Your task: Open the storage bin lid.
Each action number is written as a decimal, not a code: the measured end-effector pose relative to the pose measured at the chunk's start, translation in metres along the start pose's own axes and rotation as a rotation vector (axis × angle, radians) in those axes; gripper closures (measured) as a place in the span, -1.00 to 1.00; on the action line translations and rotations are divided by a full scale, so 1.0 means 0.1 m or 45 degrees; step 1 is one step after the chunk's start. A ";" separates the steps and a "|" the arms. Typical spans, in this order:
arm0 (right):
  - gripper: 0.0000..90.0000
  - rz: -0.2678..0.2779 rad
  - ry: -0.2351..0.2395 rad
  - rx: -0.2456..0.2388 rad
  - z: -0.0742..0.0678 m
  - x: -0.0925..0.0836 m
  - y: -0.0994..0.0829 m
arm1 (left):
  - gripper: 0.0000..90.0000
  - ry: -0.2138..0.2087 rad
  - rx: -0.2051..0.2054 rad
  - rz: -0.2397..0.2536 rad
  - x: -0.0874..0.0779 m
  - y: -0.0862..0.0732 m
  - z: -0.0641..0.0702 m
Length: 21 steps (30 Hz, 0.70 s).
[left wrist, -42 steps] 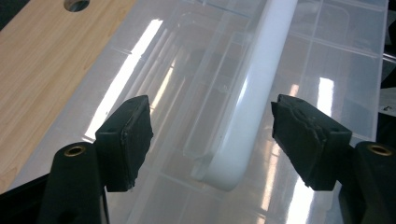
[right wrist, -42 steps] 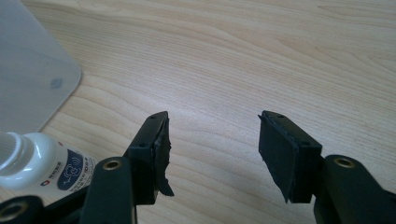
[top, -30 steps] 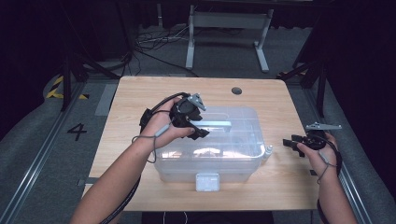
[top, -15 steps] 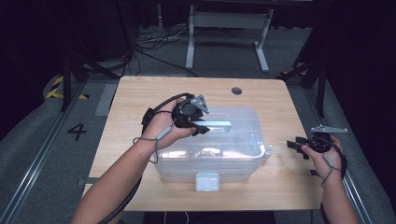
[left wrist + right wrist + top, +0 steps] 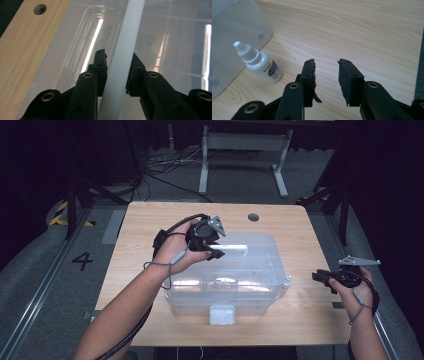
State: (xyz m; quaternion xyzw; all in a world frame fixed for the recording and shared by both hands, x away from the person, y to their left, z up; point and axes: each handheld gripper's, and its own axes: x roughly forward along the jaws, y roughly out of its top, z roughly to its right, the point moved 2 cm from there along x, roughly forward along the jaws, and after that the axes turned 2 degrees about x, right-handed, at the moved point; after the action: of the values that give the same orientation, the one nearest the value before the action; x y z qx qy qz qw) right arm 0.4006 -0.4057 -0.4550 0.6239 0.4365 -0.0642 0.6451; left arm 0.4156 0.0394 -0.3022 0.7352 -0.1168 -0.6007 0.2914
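Left gripper [image 5: 216, 251]: jaws closed on the white handle [image 5: 120, 65] of the clear bin's lid [image 5: 250, 262]; in the left gripper view both pads are seen pressed against the bar. The jaws have just been closing, with the handle between them.

Right gripper [image 5: 325, 75]: jaws stand moderately apart, nothing between them; they have just been closing. It is held off the table's right edge, at mid-length, in the high view [image 5: 325, 279].

Dropper bottle [image 5: 259, 65]: small, white, blue-labelled, lying tipped on the table [image 5: 150, 227], just beside the bin's [image 5: 220, 302] right end near its front corner and close left of the right jaws; no contact with the pads.

Step judged in hand: the lid has been seized by its handle; lifting is not yet evident, since the lid is seen seated on the bin. The next move is judged to call for a straight upward pull on the handle, the grip being kept firm so the bar does not slip, while the right gripper is brought over the bottle and widened if needed.

Count:
- grippers, two
- bin, one
- lid, one
- handle, one
- white front latch [image 5: 221, 314], one
- dropper bottle, one
- cable hole [image 5: 253, 217] near the table's far edge, one
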 end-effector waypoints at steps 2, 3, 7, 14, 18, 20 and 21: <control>0.51 0.003 0.007 -0.010 -0.02 -0.03 0.00 | 0.64 0.011 0.006 -0.006 -0.01 0.02 -0.02; 0.52 0.002 0.009 -0.010 -0.04 -0.05 0.00 | 0.64 0.015 0.006 -0.009 -0.02 0.03 -0.02; 0.56 0.025 0.004 -0.026 -0.07 -0.11 0.02 | 0.63 0.025 0.009 -0.009 -0.04 0.06 -0.06; 0.64 0.041 0.027 -0.050 -0.15 -0.17 0.05 | 0.62 0.040 0.002 -0.011 -0.06 0.10 -0.12; 0.68 0.052 0.052 -0.061 -0.20 -0.20 0.08 | 0.59 0.046 0.001 -0.001 -0.11 0.13 -0.15; 0.72 0.057 0.061 -0.080 -0.25 -0.22 0.12 | 0.59 0.036 -0.008 -0.013 -0.11 0.14 -0.17; 0.73 0.062 0.068 -0.094 -0.28 -0.23 0.13 | 0.59 0.034 -0.011 -0.017 -0.12 0.15 -0.18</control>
State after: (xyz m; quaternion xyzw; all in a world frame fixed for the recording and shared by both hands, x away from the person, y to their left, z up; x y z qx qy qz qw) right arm 0.3817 -0.3896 -0.4260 0.6117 0.4402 -0.0156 0.6571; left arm 0.4321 0.0383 -0.2822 0.7426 -0.1054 -0.5933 0.2922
